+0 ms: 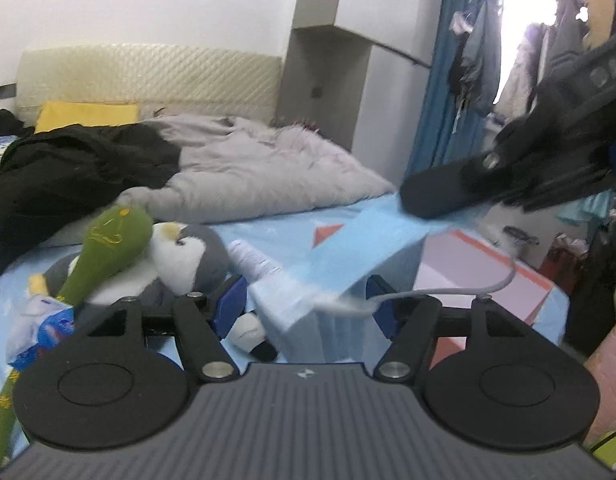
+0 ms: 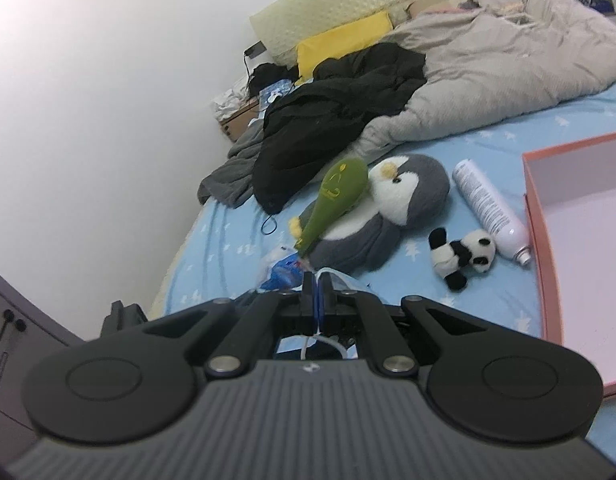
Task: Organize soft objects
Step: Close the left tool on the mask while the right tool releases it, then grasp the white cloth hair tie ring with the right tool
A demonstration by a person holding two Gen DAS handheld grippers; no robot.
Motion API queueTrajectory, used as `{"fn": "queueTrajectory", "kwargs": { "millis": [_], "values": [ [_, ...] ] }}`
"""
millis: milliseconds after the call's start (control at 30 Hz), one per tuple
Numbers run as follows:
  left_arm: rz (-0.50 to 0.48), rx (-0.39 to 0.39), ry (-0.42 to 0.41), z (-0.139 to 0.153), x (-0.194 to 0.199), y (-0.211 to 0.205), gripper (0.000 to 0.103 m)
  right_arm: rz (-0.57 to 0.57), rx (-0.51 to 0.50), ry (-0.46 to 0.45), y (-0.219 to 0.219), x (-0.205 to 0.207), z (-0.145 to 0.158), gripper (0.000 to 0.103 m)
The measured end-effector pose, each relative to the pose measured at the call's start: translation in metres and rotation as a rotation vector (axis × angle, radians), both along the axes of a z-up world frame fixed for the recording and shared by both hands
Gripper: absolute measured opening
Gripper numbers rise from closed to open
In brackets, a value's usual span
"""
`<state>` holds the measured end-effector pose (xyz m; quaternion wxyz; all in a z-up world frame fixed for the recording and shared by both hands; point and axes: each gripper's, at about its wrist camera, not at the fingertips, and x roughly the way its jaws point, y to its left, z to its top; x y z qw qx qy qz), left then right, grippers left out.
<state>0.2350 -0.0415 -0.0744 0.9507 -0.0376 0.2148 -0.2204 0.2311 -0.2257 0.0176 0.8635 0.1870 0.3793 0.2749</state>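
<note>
Blue mask (image 1: 340, 252): pinched in the closed right gripper (image 2: 316, 286), hanging between the spread, empty jaws of the left gripper (image 1: 305, 304).
Panda (image 2: 464, 258): just right of the penguin (image 2: 388, 208).
Green plush (image 2: 332, 204): lying across the penguin.
Grey duvet (image 2: 488, 80): beyond the penguin.

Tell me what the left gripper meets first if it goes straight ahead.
The blue mask, hanging from the shut right gripper, sits right ahead, seemingly between the open left gripper's fingers. Beyond it lies the bed; depth is hard to judge.
</note>
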Motion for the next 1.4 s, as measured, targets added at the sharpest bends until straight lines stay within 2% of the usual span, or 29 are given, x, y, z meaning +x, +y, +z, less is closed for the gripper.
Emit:
{"fn": "queueTrajectory", "kwargs": {
  "millis": [33,100,167,300,400,500,533,567,633,767,1167,1400],
  "values": [
    [-0.010,-0.017,0.002,0.000,-0.001,0.001,0.061,0.000,0.003,0.005,0.000,0.000,-0.001,0.004],
    [-0.025,-0.031,0.022,-0.001,0.000,0.000,0.030,-0.004,0.015,0.019,-0.002,0.000,-0.004,0.004],
    [-0.033,-0.034,0.033,-0.003,-0.001,-0.002,0.016,-0.009,0.038,0.041,-0.004,0.001,-0.009,0.004],
    [-0.022,-0.050,0.049,-0.008,-0.001,-0.003,0.006,-0.017,0.063,0.080,-0.008,0.002,-0.022,0.005],
    [-0.006,-0.073,0.087,-0.015,0.004,0.001,0.005,-0.040,0.057,0.094,-0.014,0.002,-0.031,0.007],
    [0.000,-0.061,0.120,-0.024,0.003,0.002,0.005,-0.082,0.060,0.130,-0.026,0.000,-0.044,0.012],
    [-0.001,-0.060,0.129,-0.027,0.001,0.003,0.005,-0.095,0.066,0.146,-0.031,-0.001,-0.050,0.021],
    [0.000,-0.060,0.137,-0.030,0.000,0.005,0.005,-0.105,0.071,0.157,-0.034,-0.003,-0.055,0.034],
    [0.008,-0.058,0.153,-0.036,-0.004,0.008,0.005,-0.130,0.077,0.175,-0.042,-0.007,-0.067,0.044],
    [0.001,-0.052,0.166,-0.045,-0.016,0.016,0.004,-0.174,0.080,0.225,-0.053,-0.010,-0.089,0.044],
    [-0.080,0.118,0.184,-0.075,-0.065,0.009,0.004,-0.244,0.013,0.397,-0.043,0.017,-0.173,0.044],
    [-0.148,0.233,0.158,-0.088,-0.081,-0.012,0.004,-0.273,-0.031,0.457,-0.032,0.039,-0.212,0.043]
  ]
}}
